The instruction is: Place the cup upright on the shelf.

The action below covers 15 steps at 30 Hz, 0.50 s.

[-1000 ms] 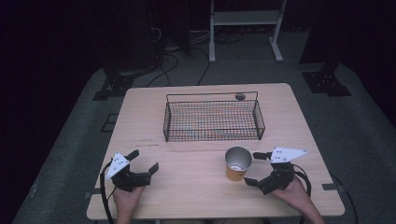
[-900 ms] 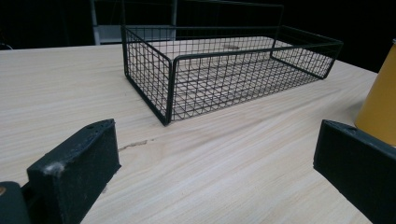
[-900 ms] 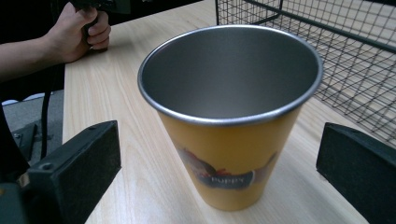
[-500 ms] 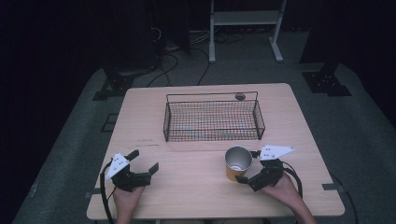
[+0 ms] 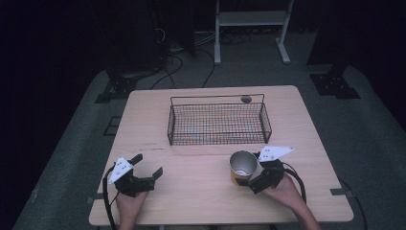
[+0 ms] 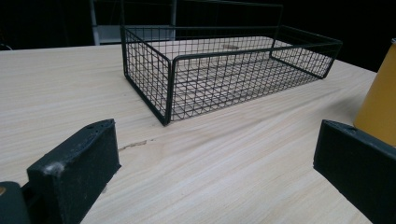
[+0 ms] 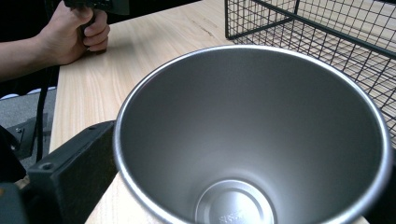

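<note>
We see a light wooden counter [image 5: 143,124] at the frame's centre, with a small round dark spot [image 5: 246,99] near its upper edge. Above stand a white metal frame [image 5: 251,19] and black floor cables [image 5: 178,60]; grey floor matting [image 5: 72,143] lies at the left.

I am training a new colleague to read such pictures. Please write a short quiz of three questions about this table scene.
1. True or false: the black wire mesh basket holds the yellow steel-lined cup.
2. Which tongs have the cup between their jaws? A) left tongs B) right tongs
3. Fill in: the cup stands ____ on the pale wooden table.

Key:
1. False; the cup stands on the table in front of the basket.
2. B; whether the jaws already press it cannot be told.
3. Upright, mouth up; the right gripper view looks down into it.
</note>
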{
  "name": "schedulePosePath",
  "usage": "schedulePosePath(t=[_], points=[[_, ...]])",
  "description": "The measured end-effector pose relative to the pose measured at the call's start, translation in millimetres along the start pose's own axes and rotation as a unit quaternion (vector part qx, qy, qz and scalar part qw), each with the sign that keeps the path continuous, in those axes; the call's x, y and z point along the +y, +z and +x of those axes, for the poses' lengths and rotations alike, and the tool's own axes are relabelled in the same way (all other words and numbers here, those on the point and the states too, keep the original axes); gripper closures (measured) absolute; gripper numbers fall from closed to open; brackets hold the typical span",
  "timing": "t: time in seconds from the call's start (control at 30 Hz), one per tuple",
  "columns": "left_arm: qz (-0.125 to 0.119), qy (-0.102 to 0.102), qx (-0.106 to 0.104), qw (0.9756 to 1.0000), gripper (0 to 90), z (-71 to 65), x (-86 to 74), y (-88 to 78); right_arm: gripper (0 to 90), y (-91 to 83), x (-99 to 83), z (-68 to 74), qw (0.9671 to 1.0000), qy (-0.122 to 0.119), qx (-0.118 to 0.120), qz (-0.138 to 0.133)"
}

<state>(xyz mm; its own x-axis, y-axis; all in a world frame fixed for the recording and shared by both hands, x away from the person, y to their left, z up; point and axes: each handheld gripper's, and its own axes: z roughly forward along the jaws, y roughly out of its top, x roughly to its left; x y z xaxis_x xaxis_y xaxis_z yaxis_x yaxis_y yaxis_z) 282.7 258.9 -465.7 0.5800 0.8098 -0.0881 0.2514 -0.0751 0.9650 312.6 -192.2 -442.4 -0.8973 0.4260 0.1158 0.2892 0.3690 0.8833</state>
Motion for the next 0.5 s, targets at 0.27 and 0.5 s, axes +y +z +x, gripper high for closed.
schedulePosePath(t=[0.27,0.5], points=[[0.000,-0.001,0.000,1.0000,0.0,0.1,0.0,0.1,0.0,4.1,0.8,-1.5,1.0000,0.003,0.001,0.002],[0.001,0.000,0.000,1.0000,0.0,0.1,0.0,0.1,7.5,1.1,3.3,-2.0,1.0000,0.003,-0.002,-0.001]])
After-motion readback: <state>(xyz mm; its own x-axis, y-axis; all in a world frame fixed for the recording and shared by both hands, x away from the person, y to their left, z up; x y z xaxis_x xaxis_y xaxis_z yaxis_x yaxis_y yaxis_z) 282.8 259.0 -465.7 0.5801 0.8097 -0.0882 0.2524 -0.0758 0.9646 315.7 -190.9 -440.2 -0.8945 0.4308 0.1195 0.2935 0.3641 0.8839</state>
